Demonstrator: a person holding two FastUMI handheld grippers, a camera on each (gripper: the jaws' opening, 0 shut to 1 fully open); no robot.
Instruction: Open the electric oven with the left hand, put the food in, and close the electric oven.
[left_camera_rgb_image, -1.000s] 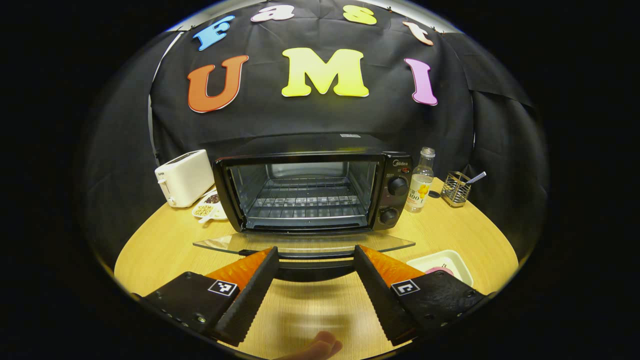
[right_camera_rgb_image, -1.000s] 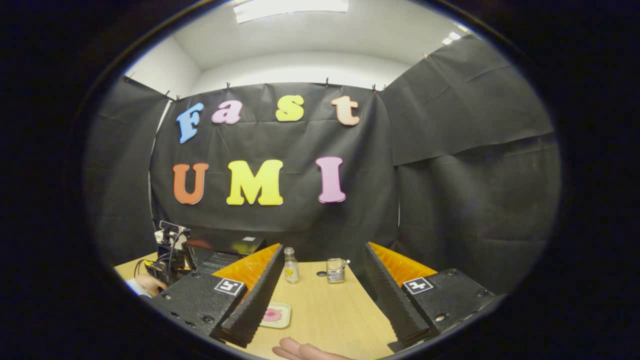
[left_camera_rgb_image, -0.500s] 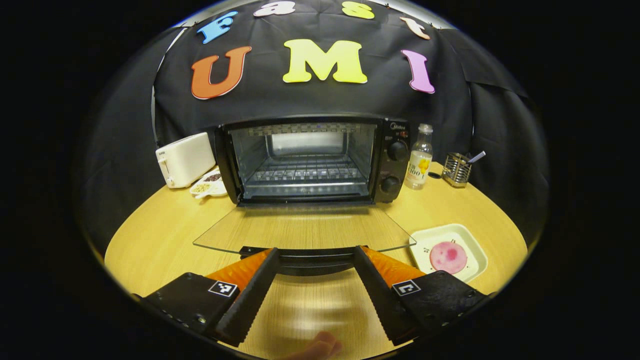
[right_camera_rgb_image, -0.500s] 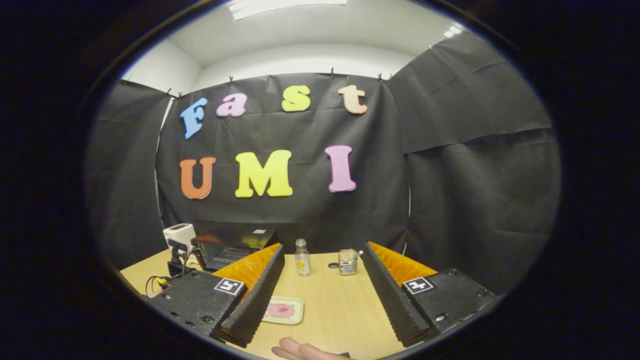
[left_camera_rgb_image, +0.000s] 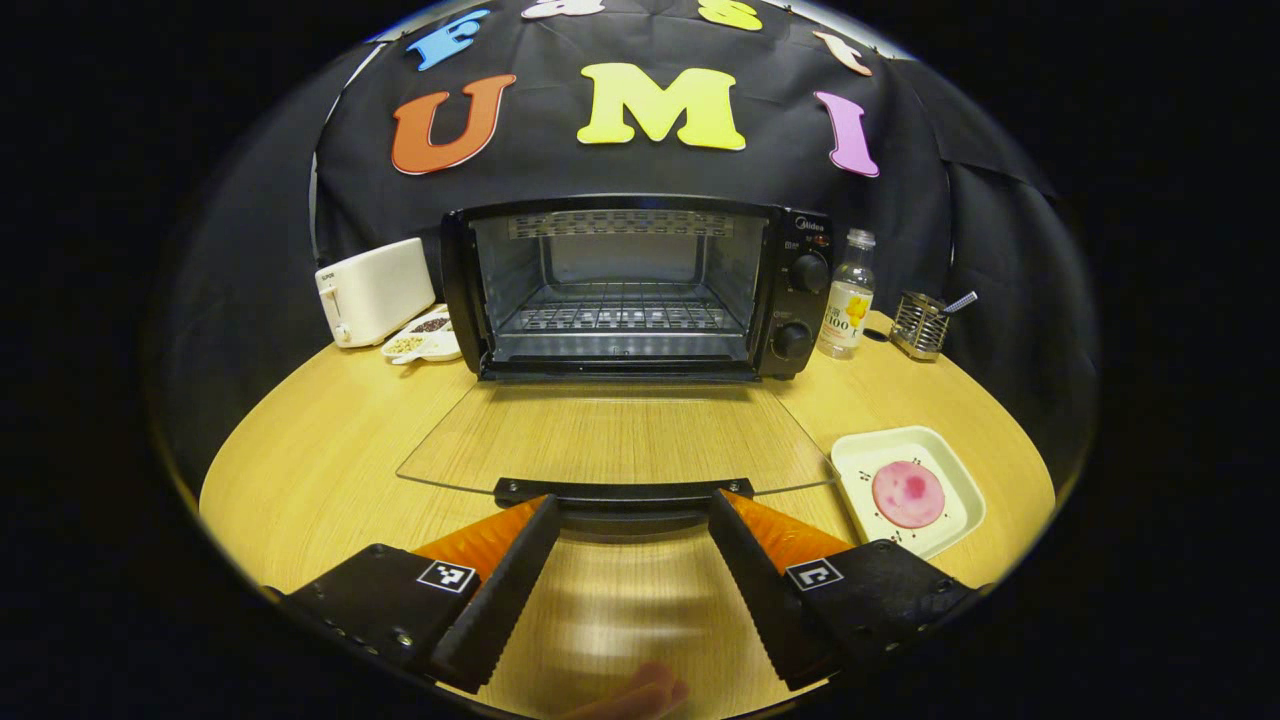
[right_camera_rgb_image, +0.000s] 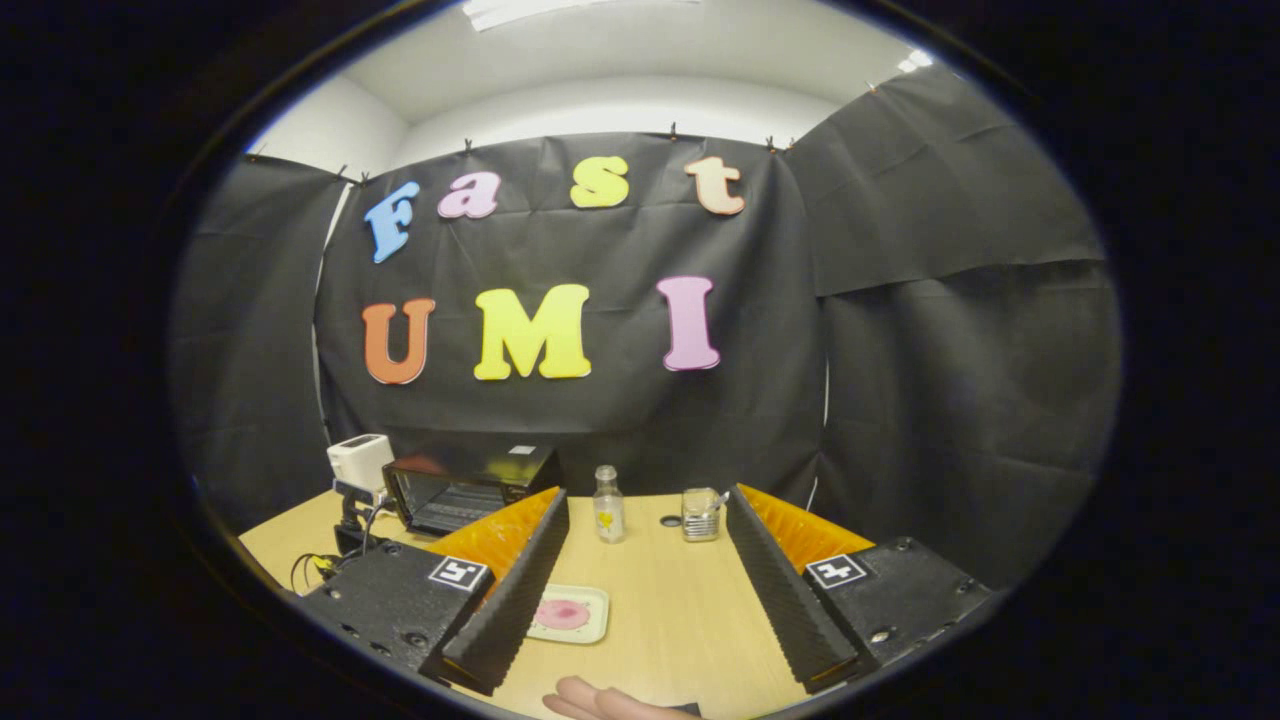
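Oven door (left_camera_rgb_image: 615, 440) now swung fully down, flat over table; left gripper (left_camera_rgb_image: 630, 510) jaws wide, straddling handle (left_camera_rgb_image: 625, 491) without gripping; right gripper (right_camera_rgb_image: 645, 510) wide, empty; opening done, food plate (left_camera_rgb_image: 908, 492) next

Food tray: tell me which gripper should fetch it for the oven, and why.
Right. The right gripper is open over the table with the food tray just ahead beside its finger. The left gripper is open at the handle of the lowered oven door, well aside from the tray.

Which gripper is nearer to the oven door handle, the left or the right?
Left. The left gripper flanks the oven door handle; the right gripper hangs off beside the oven.
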